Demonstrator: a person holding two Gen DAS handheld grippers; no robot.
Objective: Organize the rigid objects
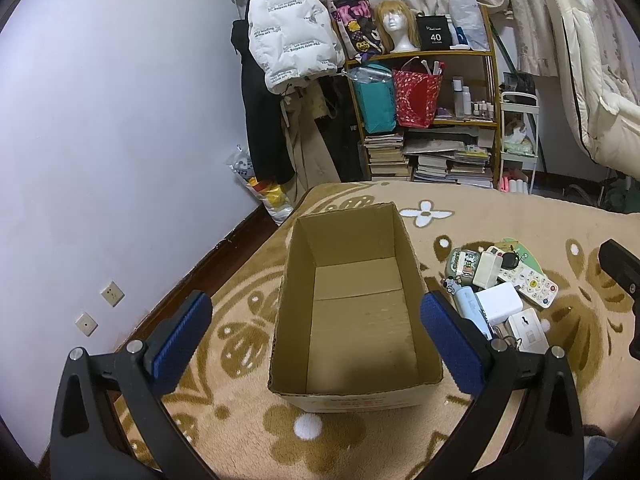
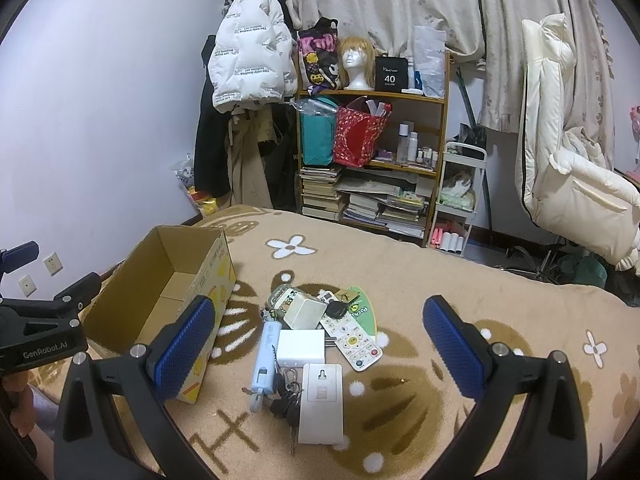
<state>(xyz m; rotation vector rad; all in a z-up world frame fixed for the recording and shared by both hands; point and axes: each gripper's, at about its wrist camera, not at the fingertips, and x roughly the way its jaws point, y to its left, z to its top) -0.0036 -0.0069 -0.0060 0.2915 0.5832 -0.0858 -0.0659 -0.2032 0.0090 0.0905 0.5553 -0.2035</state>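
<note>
On the tan flower-patterned blanket [image 2: 460, 280], the open brown cardboard box [image 1: 352, 304] stands empty; nothing is sorted yet. At its three o'clock, the heap of small hard items [image 2: 316, 336] lies untouched, and the left gripper [image 1: 316, 332] and right gripper [image 2: 320, 344] both gape apart, holding nothing.

1. A soft tan blanket [image 2: 460, 280] with brown and white flowers is spread flat.
2. An open cardboard box [image 2: 176, 280] is set on it.
3. A pile of small things [image 2: 312, 340] is laid just beside the box.

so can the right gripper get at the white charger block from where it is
Probably yes. The right gripper is open and empty, and the white charger block lies on top of the pile with nothing over it, though the blue tube sits close beside it.
</note>
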